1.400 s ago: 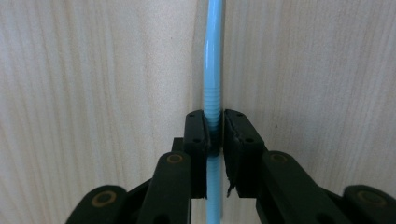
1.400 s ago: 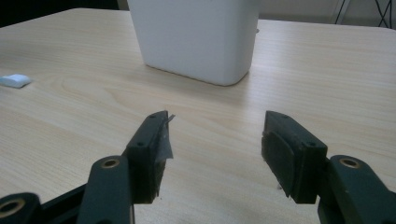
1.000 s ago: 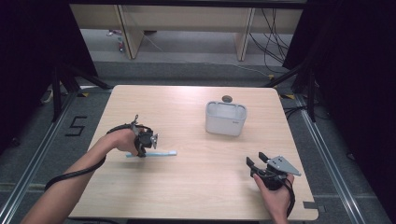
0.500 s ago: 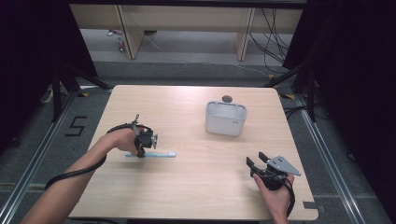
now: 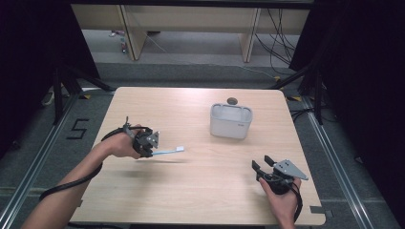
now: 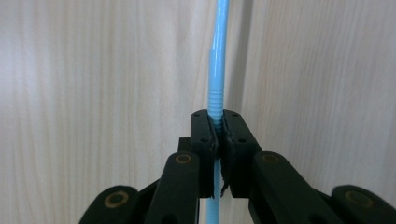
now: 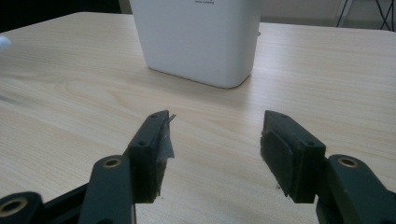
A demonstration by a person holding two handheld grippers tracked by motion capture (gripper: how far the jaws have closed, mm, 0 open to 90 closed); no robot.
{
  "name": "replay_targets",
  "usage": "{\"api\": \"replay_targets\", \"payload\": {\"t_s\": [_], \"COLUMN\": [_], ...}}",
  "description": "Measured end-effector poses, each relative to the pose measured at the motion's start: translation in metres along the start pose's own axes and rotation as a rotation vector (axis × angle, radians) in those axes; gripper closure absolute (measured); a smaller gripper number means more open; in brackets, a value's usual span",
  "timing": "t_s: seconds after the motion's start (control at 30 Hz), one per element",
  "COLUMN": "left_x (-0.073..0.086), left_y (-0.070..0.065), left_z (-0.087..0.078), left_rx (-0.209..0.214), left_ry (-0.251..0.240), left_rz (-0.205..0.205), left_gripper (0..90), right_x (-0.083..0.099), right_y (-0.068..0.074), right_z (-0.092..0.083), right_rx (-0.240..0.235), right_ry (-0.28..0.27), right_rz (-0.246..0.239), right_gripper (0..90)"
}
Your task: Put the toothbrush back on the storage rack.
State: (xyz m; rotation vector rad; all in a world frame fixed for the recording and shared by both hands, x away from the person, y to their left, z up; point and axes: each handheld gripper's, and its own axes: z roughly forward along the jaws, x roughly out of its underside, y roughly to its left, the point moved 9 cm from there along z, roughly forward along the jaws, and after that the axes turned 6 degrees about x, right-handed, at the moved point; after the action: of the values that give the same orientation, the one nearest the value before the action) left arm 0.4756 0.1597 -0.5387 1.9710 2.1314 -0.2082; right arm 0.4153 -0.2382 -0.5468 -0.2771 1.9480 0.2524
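Over the pale wooden table we see our left gripper clamped on a slim light-blue toothbrush with a ribbed neck, lifted clear, while our right gripper gapes empty.

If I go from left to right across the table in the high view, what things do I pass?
left gripper → blue toothbrush → white container → right gripper
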Motion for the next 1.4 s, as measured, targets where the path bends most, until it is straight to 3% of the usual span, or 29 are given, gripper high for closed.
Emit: {"api": "replay_targets", "payload": {"t_s": [0.07,0.1,0.13,0.2,0.23,0.27,0.33,0.37,0.43,0.47,0.5,0.6,0.63,0.67,0.7,0.73,0.8,0.83,0.97,1.13,1.17,1.23,1.3,1.37,1.4], "left_x": [-0.002,-0.004,-0.005,-0.008,-0.011,-0.011,-0.014,-0.015,-0.019,-0.017,-0.018,-0.025,-0.025,-0.029,-0.03,-0.032,-0.035,-0.037,-0.043,-0.048,-0.05,-0.051,-0.053,-0.057,-0.059], "left_y": [0.0,0.001,0.0,0.0,-0.001,-0.001,-0.002,-0.002,-0.005,-0.005,-0.006,-0.012,-0.013,-0.016,-0.019,-0.022,-0.029,-0.032,-0.04,-0.048,-0.048,-0.052,-0.055,-0.058,-0.061], "left_z": [-0.005,-0.007,-0.009,-0.012,-0.012,-0.015,-0.017,-0.019,-0.02,-0.022,-0.023,-0.024,-0.026,-0.026,-0.027,-0.028,-0.029,-0.029,-0.03,-0.029,-0.029,-0.027,-0.025,-0.026,-0.026], "left_rx": [-0.021,-0.036,-0.041,-0.056,-0.059,-0.061,-0.081,-0.081,-0.09,-0.102,-0.105,-0.119,-0.124,-0.129,-0.128,-0.13,-0.132,-0.145,-0.168,-0.205,-0.207,-0.216,-0.224,-0.241,-0.25], "left_ry": [-0.046,-0.081,-0.114,-0.18,-0.235,-0.243,-0.318,-0.33,-0.401,-0.384,-0.406,-0.505,-0.506,-0.563,-0.578,-0.607,-0.644,-0.669,-0.762,-0.888,-0.911,-0.932,-0.952,-0.988,-0.993], "left_rz": [-0.008,-0.021,-0.032,-0.051,-0.077,-0.062,-0.086,-0.082,-0.115,-0.085,-0.088,-0.134,-0.119,-0.146,-0.146,-0.147,-0.153,-0.161,-0.201,-0.304,-0.306,-0.336,-0.351,-0.344,-0.345], "left_gripper": [83.6,83.6,83.6,83.6,83.6,83.6,83.6,83.6,83.6,83.6,83.6,83.6,83.6,83.6,83.6,83.6,83.6,83.5,83.6,83.6,83.6,83.6,83.6,83.6,83.6], "right_x": [0.0,-0.001,-0.001,0.0,0.0,0.0,-0.002,-0.003,-0.002,-0.003,-0.004,-0.006,-0.007,-0.009,-0.01,-0.012,-0.015,-0.016,-0.019,-0.022,-0.024,-0.024,-0.028,-0.03,-0.031], "right_y": [0.0,-0.003,-0.003,-0.001,0.001,0.0,-0.001,0.001,0.003,0.004,0.004,0.002,0.004,0.006,0.004,0.008,0.007,0.011,0.017,0.026,0.029,0.032,0.039,0.043,0.042], "right_z": [0.0,0.0,0.0,-0.001,0.0,0.0,0.001,0.002,0.002,0.002,0.001,0.0,-0.001,0.0,-0.002,-0.001,-0.003,-0.003,-0.003,-0.005,-0.004,-0.005,-0.003,-0.003,-0.003], "right_rx": [0.0,0.012,0.012,0.007,-0.006,-0.008,-0.005,-0.025,-0.032,-0.034,-0.038,-0.014,-0.028,-0.042,-0.024,-0.044,-0.033,-0.064,-0.087,-0.103,-0.115,-0.109,-0.145,-0.141,-0.126], "right_ry": [0.0,-0.008,-0.008,0.011,0.002,-0.001,-0.021,-0.031,-0.025,-0.029,-0.032,-0.052,-0.049,-0.059,-0.06,-0.083,-0.095,-0.096,-0.108,-0.113,-0.118,-0.093,-0.117,-0.119,-0.111], "right_rz": [0.0,-0.031,-0.031,-0.011,0.004,-0.003,-0.018,-0.005,0.014,0.013,0.012,-0.004,0.017,0.027,0.015,0.038,0.032,0.056,0.063,0.094,0.097,0.086,0.085,0.082,0.053], "right_gripper": [43.3,43.4,43.4,43.4,43.3,43.3,43.5,43.5,43.5,43.4,43.4,42.8,42.3,41.7,41.5,41.4,41.1,40.9,40.8,41.4,41.9,42.3,42.6,42.7,42.9]}}
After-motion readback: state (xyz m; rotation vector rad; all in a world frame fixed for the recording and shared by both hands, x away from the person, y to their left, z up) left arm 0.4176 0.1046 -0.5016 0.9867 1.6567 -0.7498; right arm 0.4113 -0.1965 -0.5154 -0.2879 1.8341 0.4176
